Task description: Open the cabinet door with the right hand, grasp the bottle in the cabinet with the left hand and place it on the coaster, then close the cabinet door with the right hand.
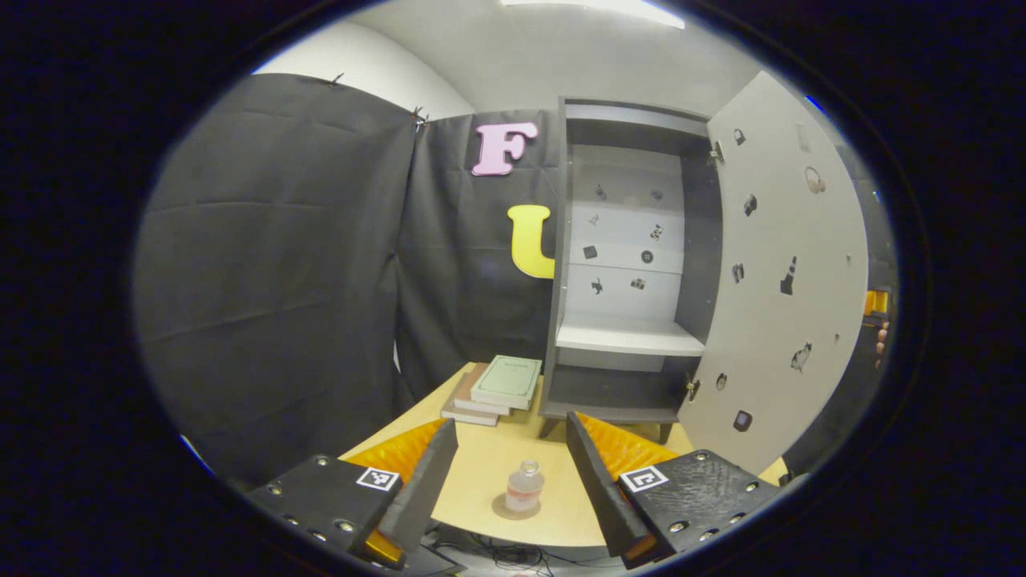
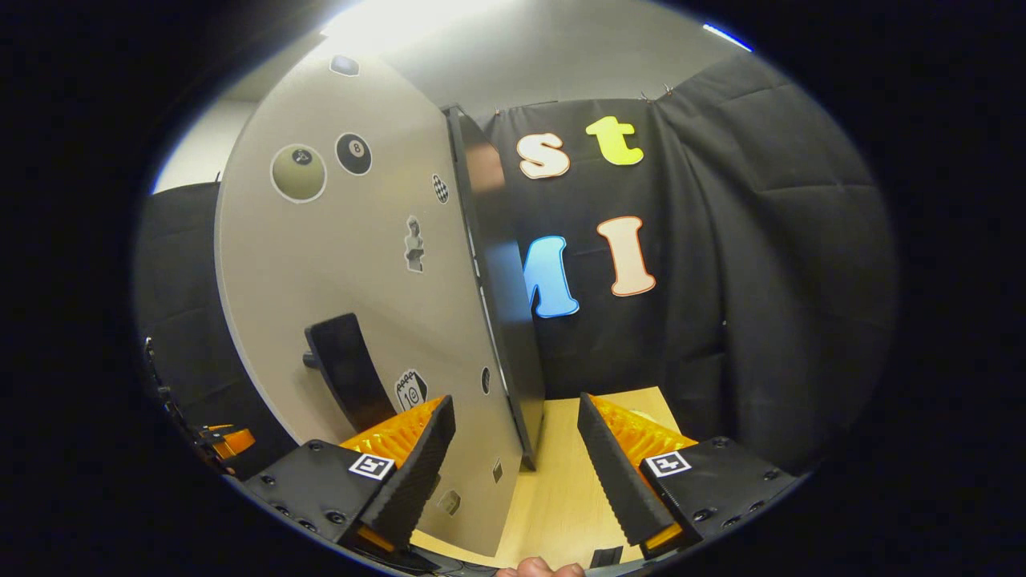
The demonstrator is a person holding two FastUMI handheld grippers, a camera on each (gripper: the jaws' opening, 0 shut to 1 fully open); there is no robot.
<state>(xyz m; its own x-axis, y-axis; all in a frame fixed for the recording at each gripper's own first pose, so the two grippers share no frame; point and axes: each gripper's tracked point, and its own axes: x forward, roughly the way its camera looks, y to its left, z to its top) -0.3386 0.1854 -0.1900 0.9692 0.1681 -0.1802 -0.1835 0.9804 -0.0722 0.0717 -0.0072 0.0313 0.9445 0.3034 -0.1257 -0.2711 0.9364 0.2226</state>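
Note:
In the left gripper view a small clear bottle [image 1: 525, 486] stands upright on a round brown coaster [image 1: 513, 508] on the wooden table [image 1: 489, 465]. My left gripper [image 1: 510, 473] is open, its fingers on either side of the bottle and apart from it. Behind stands the dark cabinet [image 1: 625, 264] with its pale door [image 1: 781, 288] swung open to the right. In the right gripper view that door [image 2: 353, 272] with its dark handle [image 2: 345, 369] stands close ahead. My right gripper [image 2: 513, 457] is open, its fingers straddling the door's edge without gripping it.
A stack of books [image 1: 498, 389] lies on the table left of the cabinet. The cabinet's shelves [image 1: 629, 336] hold nothing. A hand [image 1: 882, 336] shows past the door's right edge. Black cloth walls close in the table on both sides.

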